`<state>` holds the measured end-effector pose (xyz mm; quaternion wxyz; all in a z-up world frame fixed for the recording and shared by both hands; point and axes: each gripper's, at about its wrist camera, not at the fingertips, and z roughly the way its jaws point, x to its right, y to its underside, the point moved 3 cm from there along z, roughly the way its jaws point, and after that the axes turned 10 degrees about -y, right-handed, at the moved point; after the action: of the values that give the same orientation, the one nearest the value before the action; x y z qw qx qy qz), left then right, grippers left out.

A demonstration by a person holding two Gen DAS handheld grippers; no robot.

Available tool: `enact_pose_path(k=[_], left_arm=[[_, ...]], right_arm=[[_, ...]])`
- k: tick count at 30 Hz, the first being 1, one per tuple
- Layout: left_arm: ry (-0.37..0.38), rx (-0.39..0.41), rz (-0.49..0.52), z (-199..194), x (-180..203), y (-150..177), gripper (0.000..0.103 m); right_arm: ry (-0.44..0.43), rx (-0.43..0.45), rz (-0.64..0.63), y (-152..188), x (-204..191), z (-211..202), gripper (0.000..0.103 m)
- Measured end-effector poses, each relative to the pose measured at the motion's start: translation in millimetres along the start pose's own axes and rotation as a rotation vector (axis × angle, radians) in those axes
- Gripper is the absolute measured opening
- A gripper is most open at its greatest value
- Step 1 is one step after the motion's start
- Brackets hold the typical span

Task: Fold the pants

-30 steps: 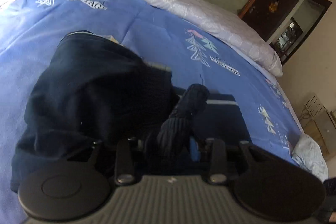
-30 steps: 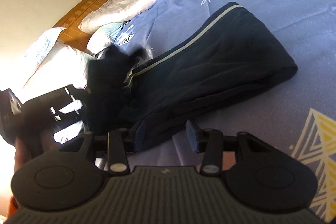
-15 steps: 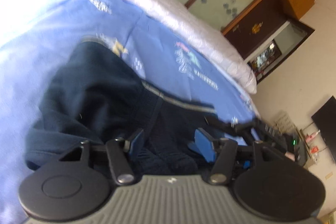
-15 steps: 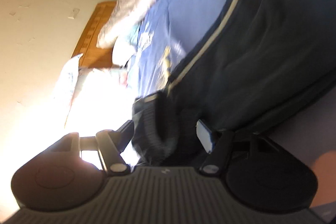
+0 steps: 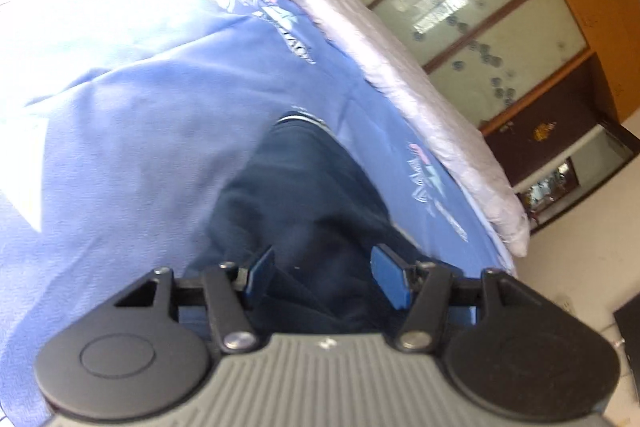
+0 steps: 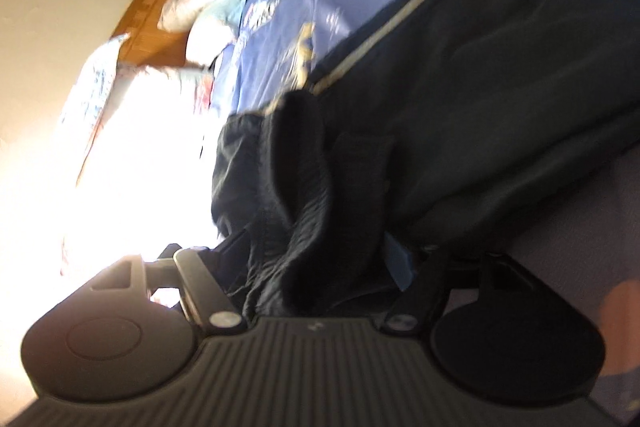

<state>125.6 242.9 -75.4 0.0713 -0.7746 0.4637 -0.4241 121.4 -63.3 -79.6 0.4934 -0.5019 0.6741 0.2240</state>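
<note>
Dark navy pants [image 5: 304,195] with a pale side stripe [image 6: 384,39], lying on the blue printed bedspread [image 5: 132,131]; already doubled over into a thick bundle, ribbed cuffs [image 6: 308,195] heaped loosely at the near end. Judged well along: main fold made, cuff end not yet squared, perhaps one more fold and a smoothing left. Left gripper [image 5: 326,277] poised over the near part of the bundle, jaws spread, blue pads [image 5: 390,277] clear of the fabric, nothing pinched; widened within the last second, now holding that width. Right gripper [image 6: 320,267] with jaws just opened wider, cuff fabric bunched between them; fingers largely hidden by cloth, so contact impossible to settle. Beyond: pale quilt [image 5: 400,67] along the far edge, glass-fronted wooden wardrobe [image 5: 472,7].
</note>
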Motion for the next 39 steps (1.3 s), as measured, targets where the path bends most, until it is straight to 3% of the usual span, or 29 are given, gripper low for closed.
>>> enact_pose_path(k=[1,2,3,5,8,11,13,15,17,21,25,31,37,39], left_arm=[[0.002,-0.004,-0.014,1,-2,1,0.054],[0.004,-0.004,-0.024,1,-4,2,0.054],[0.003,-0.003,-0.026,2,-5,2,0.054],[0.0,0.002,-0.022,0,-6,1,0.054],[0.013,0.023,-0.053,-7,-16,-4,0.054],[0.008,0.044,-0.099,-11,-25,-10,0.055],[0.002,0.048,-0.123,-11,-29,-11,0.055],[-0.004,0.042,-0.133,-9,-31,-10,0.055],[-0.004,0.03,-0.112,-6,-26,-9,0.055],[-0.007,0.017,-0.084,1,-17,-9,0.055],[0.008,0.006,-0.08,5,-7,-9,0.055],[0.055,-0.015,0.0,22,41,-10,0.057],[0.066,-0.072,0.116,55,97,4,0.057],[0.051,-0.091,0.15,65,108,11,0.057]], right_arm=[[-0.011,-0.038,0.002,3,-4,11,0.072],[-0.006,-0.072,-0.024,6,-11,20,0.059],[0.022,-0.096,-0.082,8,-21,29,0.034],[0.056,-0.112,-0.211,11,-44,37,0.031],[-0.02,-0.095,-0.308,6,-73,28,0.024],[-0.076,-0.049,-0.547,1,-115,13,0.023],[-0.088,-0.038,-0.598,-9,-125,14,0.023],[-0.043,-0.044,-0.625,-19,-118,22,0.022],[0.036,-0.042,-0.58,-31,-98,27,0.022],[0.022,0.023,-0.406,-52,-61,-12,0.021],[0.038,0.099,-0.388,-72,-57,-61,0.02],[0.1,0.247,-0.344,-103,-38,-140,0.02],[0.192,0.332,-0.214,-101,30,-185,0.02],[0.18,0.365,-0.162,-96,49,-198,0.02]])
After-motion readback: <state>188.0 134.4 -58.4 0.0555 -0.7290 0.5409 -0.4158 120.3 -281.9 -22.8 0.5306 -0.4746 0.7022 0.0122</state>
